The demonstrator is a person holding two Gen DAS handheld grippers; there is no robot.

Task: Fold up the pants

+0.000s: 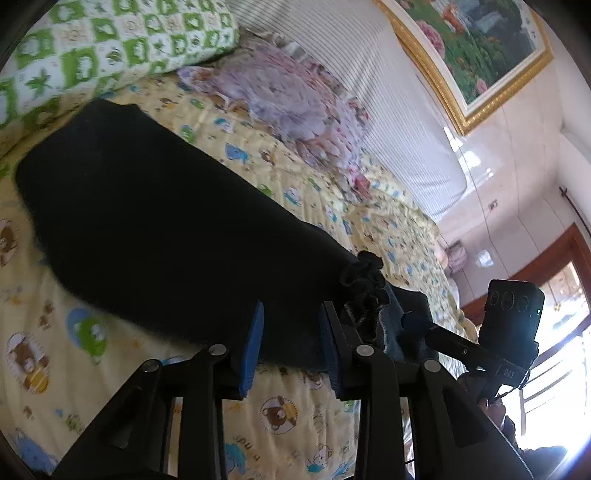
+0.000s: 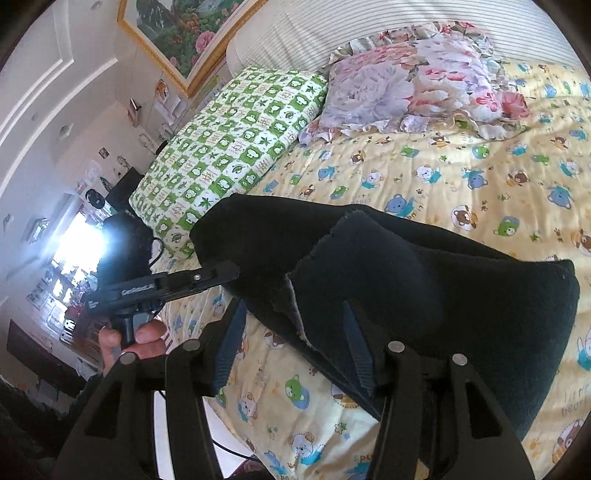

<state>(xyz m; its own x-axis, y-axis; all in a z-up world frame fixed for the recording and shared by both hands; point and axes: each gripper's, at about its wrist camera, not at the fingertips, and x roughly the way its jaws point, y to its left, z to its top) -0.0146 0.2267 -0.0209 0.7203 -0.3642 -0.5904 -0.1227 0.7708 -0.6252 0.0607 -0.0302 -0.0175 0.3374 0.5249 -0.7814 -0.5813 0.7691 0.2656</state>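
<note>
Dark pants (image 1: pixel 155 206) lie on a bed with a yellow bear-print cover (image 1: pixel 55 332). In the left wrist view they stretch from the upper left to a bunched, frayed end (image 1: pixel 364 280) just beyond my left gripper (image 1: pixel 291 325), whose blue pads stand apart over the cloth edge. The right gripper (image 1: pixel 417 325) shows at the right, at that same end. In the right wrist view the pants (image 2: pixel 424 295) lie folded, a frayed hem (image 2: pixel 314 251) on top. My right gripper (image 2: pixel 291 314) is open with its pads astride the hem. The left gripper (image 2: pixel 225 271) shows at the left.
A green checked pillow (image 2: pixel 229 147) and a floral pillow (image 2: pixel 417 85) lie at the head of the bed against a striped headboard (image 2: pixel 332 26). A gold-framed picture (image 2: pixel 177 37) hangs on the wall. A bright window (image 1: pixel 561 332) is beyond the bed.
</note>
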